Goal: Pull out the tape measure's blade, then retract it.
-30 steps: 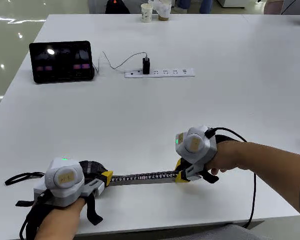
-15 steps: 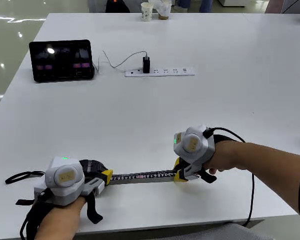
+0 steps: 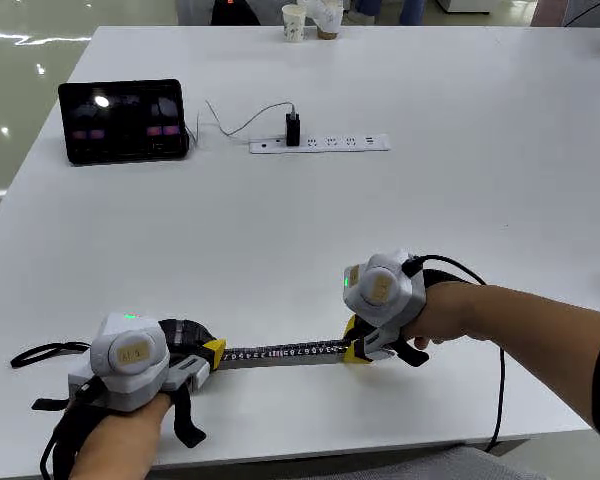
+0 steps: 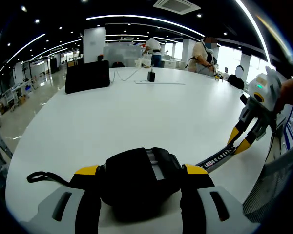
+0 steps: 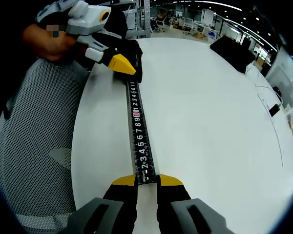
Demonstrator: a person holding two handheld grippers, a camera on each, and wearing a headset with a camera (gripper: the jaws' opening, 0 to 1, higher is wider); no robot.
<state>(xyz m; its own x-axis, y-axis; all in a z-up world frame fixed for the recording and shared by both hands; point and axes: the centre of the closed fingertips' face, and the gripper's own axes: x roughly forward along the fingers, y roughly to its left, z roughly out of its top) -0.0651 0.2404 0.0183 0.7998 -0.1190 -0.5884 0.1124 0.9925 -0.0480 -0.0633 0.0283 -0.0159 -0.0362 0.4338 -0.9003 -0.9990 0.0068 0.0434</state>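
A black tape measure case point(image 3: 183, 334) lies near the table's front edge, and my left gripper point(image 3: 208, 358) is shut on it. In the left gripper view the case point(image 4: 136, 187) fills the gap between the yellow-tipped jaws of the left gripper point(image 4: 140, 170). The blade point(image 3: 280, 352) runs flat along the table to the right. My right gripper point(image 3: 356, 350) is shut on its end. The right gripper view looks down the numbered blade point(image 5: 136, 122) from the right gripper point(image 5: 146, 180) to the case point(image 5: 132, 51).
A dark tablet point(image 3: 123, 122) stands at the back left. A white power strip point(image 3: 320, 145) with a black charger and cable lies behind the work. Paper cups point(image 3: 294, 24) sit at the far edge. A mesh chair point(image 5: 34, 146) is beside the table's front edge.
My right gripper has moved a little to the left with the blade's end, so less blade shows. The left gripper and the case have stayed put.
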